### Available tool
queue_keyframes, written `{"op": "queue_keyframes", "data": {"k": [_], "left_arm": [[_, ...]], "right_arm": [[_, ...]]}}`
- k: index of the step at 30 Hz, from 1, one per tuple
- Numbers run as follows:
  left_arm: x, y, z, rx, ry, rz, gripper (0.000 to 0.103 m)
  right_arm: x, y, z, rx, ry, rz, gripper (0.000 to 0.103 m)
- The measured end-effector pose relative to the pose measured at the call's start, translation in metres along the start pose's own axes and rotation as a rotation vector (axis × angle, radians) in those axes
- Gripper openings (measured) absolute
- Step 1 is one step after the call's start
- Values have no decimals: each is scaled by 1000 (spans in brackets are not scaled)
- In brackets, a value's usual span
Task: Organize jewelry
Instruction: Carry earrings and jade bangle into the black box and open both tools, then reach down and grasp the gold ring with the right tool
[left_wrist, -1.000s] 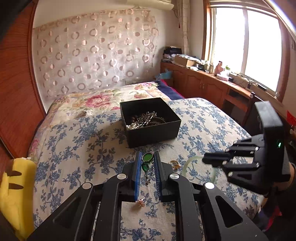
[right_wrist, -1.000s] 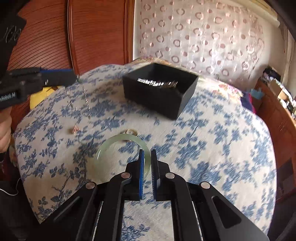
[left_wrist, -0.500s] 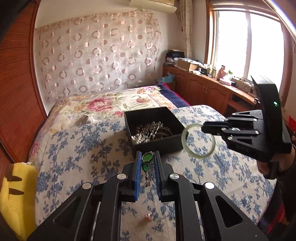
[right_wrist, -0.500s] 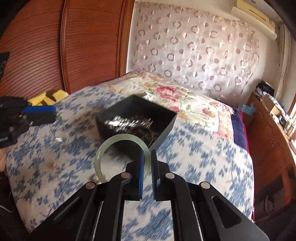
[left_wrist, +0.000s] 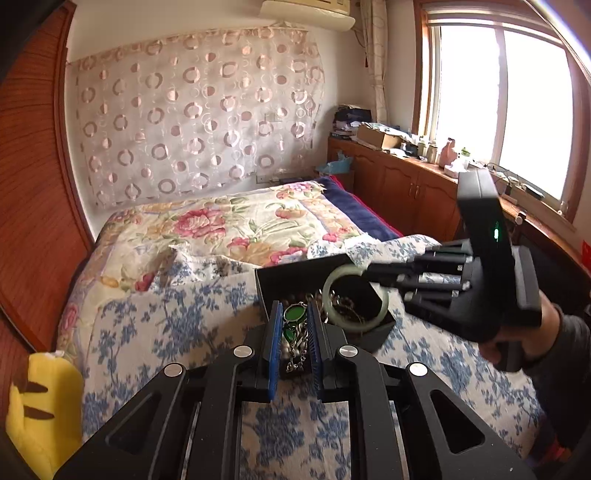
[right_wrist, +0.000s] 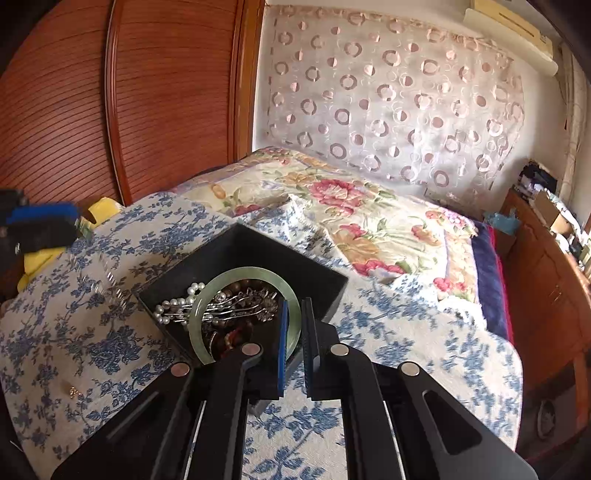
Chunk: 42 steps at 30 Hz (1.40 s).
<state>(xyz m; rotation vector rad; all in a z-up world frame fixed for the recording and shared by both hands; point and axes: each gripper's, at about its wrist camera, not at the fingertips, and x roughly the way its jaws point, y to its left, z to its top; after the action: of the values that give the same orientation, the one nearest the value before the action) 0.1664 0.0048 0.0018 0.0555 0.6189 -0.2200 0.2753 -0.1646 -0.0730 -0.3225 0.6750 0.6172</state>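
Left gripper (left_wrist: 292, 325) clamped narrow on a green-stone pendant (left_wrist: 294, 314) with its silver chain (left_wrist: 295, 356) dangling between the blue pads, held at the near edge of the black jewelry box (left_wrist: 295, 275). Right gripper (right_wrist: 294, 326) pinched tight on the rim of a pale green jade bangle (right_wrist: 236, 275), the ring tilted and hanging over the open box (right_wrist: 255, 243), above the tangle inside: a string of white pearls (right_wrist: 177, 306), a silver hair clip (right_wrist: 236, 306), brown and dark beads (right_wrist: 255, 286). From the left wrist view, right gripper (left_wrist: 369, 273) reaching in from the right with the bangle (left_wrist: 334, 314) over the box's right half, a hand in a dark sleeve (left_wrist: 532, 332) behind it. Box resting on the blue-flowered bedspread (right_wrist: 406, 354), beside a quilt with pink roses (right_wrist: 351, 214). One small gold-coloured piece (right_wrist: 74, 390) lying loose on the cloth, well left of the box. Yellow plush toy (left_wrist: 40, 406) at the bed's left edge.
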Motion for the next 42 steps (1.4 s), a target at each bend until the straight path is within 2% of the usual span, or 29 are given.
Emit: {"op": "queue_keyframes", "data": {"k": [6, 11, 21, 31, 32, 33, 34, 35, 37, 39, 42], "left_arm": [[27, -1, 14, 11, 12, -7, 12], [50, -1, 24, 25, 24, -15, 12], [87, -2, 33, 39, 61, -18, 13], [94, -5, 33, 45, 70, -17, 14], [94, -5, 33, 46, 67, -14, 25], [94, -5, 33, 46, 61, -7, 41], [92, -5, 32, 45, 55, -5, 47], [92, -5, 31, 46, 51, -2, 52], [89, -4, 27, 45, 54, -1, 54], [85, -4, 22, 41, 58, -2, 66], [78, -6, 13, 38, 57, -2, 77]], "right_arm": [[6, 6, -6, -24, 23, 27, 9], [5, 2, -9, 11, 31, 60, 13], [-5, -5, -10, 22, 16, 52, 14], [-13, -16, -18, 64, -7, 20, 14], [-14, -16, -18, 68, -8, 17, 14], [-15, -16, -18, 70, -10, 13, 14], [-17, -16, -19, 70, -13, 10, 14], [-19, -15, -20, 72, -16, 8, 14], [-23, -15, -21, 77, -19, 3, 14], [-27, -13, -24, 82, -20, -2, 14], [-34, -9, -30, 89, -20, -9, 14]]}}
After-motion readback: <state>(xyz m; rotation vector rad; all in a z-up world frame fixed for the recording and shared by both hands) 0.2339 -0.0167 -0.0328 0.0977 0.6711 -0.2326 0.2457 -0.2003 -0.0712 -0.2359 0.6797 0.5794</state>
